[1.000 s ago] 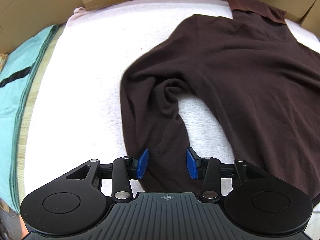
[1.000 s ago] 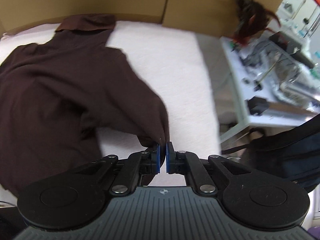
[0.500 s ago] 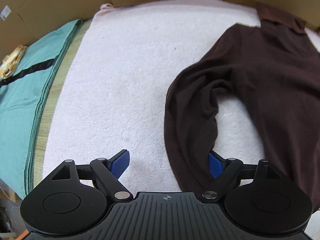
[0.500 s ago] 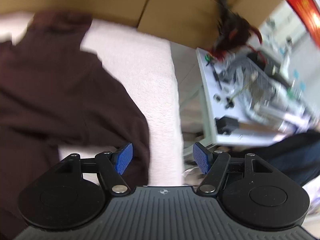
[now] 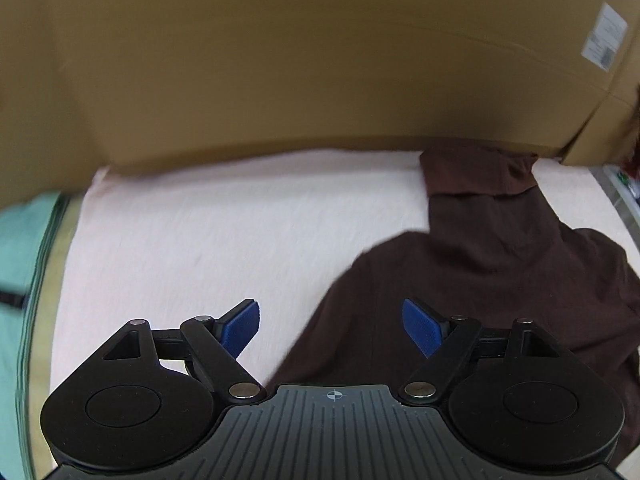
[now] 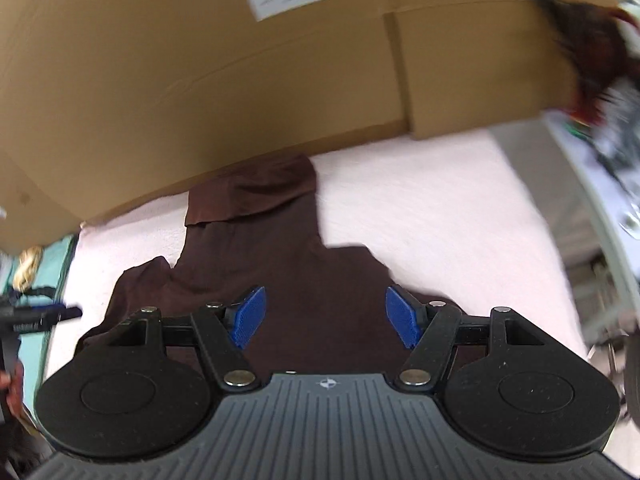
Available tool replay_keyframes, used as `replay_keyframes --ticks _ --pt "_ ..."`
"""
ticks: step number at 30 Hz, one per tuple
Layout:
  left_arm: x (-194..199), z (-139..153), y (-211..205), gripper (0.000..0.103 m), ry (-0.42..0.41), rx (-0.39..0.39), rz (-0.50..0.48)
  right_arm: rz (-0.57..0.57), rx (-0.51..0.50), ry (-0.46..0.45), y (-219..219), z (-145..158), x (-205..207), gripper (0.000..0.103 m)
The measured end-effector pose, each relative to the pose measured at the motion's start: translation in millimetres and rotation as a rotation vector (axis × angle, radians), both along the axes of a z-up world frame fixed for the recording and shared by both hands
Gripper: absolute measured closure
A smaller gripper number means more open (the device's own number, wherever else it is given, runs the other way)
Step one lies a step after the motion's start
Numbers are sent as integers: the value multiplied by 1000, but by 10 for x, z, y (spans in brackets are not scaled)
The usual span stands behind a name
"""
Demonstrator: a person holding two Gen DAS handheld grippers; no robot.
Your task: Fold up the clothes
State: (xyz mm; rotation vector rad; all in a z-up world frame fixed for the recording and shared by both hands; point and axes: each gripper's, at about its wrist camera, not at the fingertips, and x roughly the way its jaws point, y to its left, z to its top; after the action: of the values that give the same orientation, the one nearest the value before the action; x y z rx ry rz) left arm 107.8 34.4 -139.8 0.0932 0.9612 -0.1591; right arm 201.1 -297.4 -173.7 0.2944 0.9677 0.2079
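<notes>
A dark brown turtleneck sweater [image 5: 492,264] lies on a pale pink towel [image 5: 224,224], collar toward the cardboard wall. My left gripper [image 5: 332,326] is open and empty, above the sweater's left shoulder edge. In the right wrist view the sweater [image 6: 288,264] lies spread with its collar [image 6: 252,190] at the far end. My right gripper [image 6: 323,318] is open and empty, above the middle of the sweater's upper body. The sweater's lower part is hidden behind both grippers.
A tall cardboard wall [image 5: 304,64] closes the back of the towel. A teal cloth [image 5: 20,280] lies off the towel's left edge. A cluttered white bench [image 6: 608,184] stands to the right. The left gripper's tip [image 6: 36,316] shows at the left of the right wrist view.
The right gripper opened and let go of the sleeve; the left opened wider. Both moved off the sleeves to the sweater's shoulders and tilted up toward the cardboard wall.
</notes>
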Motion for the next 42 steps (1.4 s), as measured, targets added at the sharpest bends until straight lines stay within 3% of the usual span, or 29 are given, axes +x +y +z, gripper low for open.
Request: replay_keyframes --ticks 4,8,19,23,25,27,28,29,30,33,39,42 --pt "352 -151 -302 15 -19 135 -203 64 -64 25 240 -209 532 31" --pt "553 -325 -438 14 27 140 -327 111 -103 58 426 -432 906 31" --pt "824 -650 -409 14 94 112 -368 110 -91 140 591 -801 1150 32" --pt "826 -703 -421 15 102 112 -395 125 -112 112 651 -818 1136 33" --pt "816 -721 -432 20 103 109 -412 132 -128 95 687 -813 1126 54" --pt "802 -706 -443 51 90 87 -428 130 -137 81 700 -804 1123 93" --pt "804 -691 -444 64 87 69 -432 128 -140 76 703 -798 1122 94" --pt "811 -684 -449 85 83 63 -428 126 -140 69 706 -790 1118 95" --pt "821 -682 -457 89 78 63 -420 128 -140 61 711 -775 1113 95" --pt "871 -686 -459 97 63 73 -386 102 -135 15 695 -673 1109 96" --pt "1071 -664 -466 98 41 133 -348 48 -152 -63 747 -449 1252 96" --pt "1182 -678 -504 103 5 246 -318 27 -170 -84 825 -419 1354 96"
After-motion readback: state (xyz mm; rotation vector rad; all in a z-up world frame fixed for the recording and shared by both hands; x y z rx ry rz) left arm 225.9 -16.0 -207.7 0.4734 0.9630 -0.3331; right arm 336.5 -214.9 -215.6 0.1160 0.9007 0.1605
